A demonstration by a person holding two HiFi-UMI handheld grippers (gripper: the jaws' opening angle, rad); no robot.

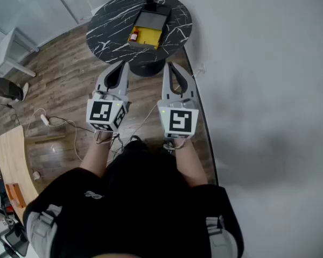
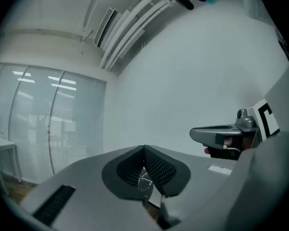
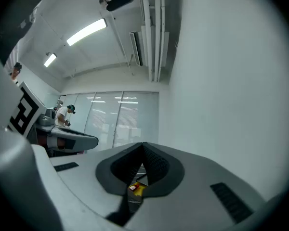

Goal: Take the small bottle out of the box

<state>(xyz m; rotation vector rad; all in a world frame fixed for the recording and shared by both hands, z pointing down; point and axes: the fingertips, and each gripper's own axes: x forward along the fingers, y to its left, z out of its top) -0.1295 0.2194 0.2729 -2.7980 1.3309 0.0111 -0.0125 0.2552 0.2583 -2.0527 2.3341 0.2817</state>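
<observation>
The small red bottle [image 1: 134, 35] lies in the yellow-lined open box [image 1: 151, 36] on a round black marble table [image 1: 107, 34] at the top of the head view. Both grippers hang over the floor, short of the table and pointing at it. My left gripper [image 1: 124, 65] is shut with nothing in it, its pads meeting at the tip [image 2: 144, 149]. My right gripper [image 1: 168, 65] is also shut and empty [image 3: 143, 147]. Through the gap under the right jaws, the right gripper view shows the bottle [image 3: 134, 187] and the box [image 3: 140, 190].
A white wall [image 1: 269, 90] runs along the right. The wooden floor holds cables and a power strip [image 1: 44, 120]. A wooden desk [image 1: 11, 160] stands at lower left and a white table [image 1: 8, 55] at upper left. A person [image 3: 65, 115] stands far off by the windows.
</observation>
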